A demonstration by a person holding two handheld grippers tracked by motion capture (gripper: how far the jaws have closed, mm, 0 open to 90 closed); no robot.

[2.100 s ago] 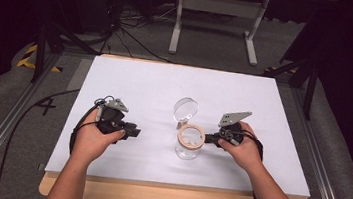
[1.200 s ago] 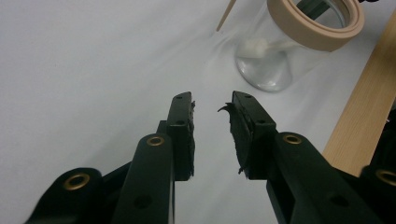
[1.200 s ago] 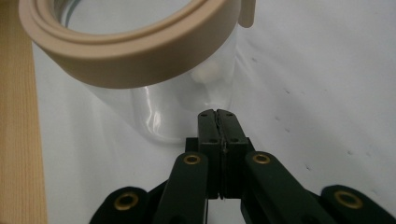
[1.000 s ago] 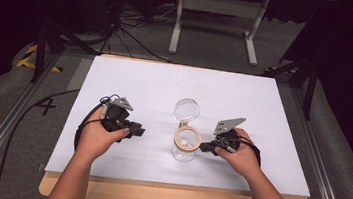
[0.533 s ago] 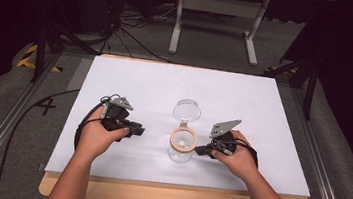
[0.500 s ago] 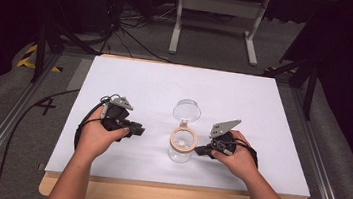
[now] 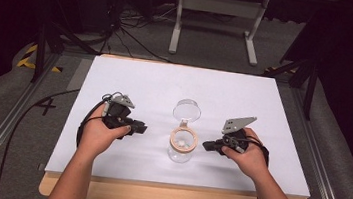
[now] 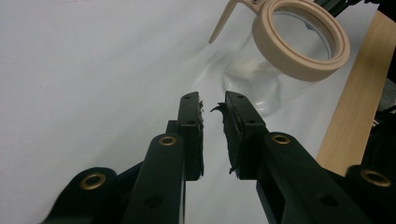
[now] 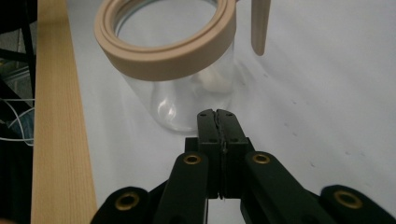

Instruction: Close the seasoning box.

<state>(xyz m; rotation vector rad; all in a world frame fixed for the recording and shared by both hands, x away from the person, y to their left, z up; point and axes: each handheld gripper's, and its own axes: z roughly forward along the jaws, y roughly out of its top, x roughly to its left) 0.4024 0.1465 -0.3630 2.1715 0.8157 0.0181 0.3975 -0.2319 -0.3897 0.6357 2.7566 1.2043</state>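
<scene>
A clear glass jar (image 7: 180, 153) with a tan rim (image 7: 182, 139) stands near the front middle of the white table top (image 7: 166, 83). Its round lid (image 7: 187, 110) is swung up behind it. Something small and white (image 9: 217, 79) lies inside. My left gripper (image 7: 137, 126) hovers left of the jar (image 8: 261, 88), pointing at it. Its jaws (image 8: 212, 100) have just been closing to a narrow gap with nothing between them. To the right of the jar (image 9: 187, 102), my right gripper (image 7: 208, 146) sits apart from it, its jaws (image 9: 217, 113) shut and empty.
The light wooden front edge (image 7: 178, 198) runs along the near side of the table. Beyond the far edge stand a grey metal stand (image 7: 220, 6) and floor cables (image 7: 131, 34). A black cable (image 7: 37, 109) trails off the left side.
The jar has shifted a little left and toward the person. The right gripper has drawn back slightly from the jar's rim. The left hand has stayed where it was.
</scene>
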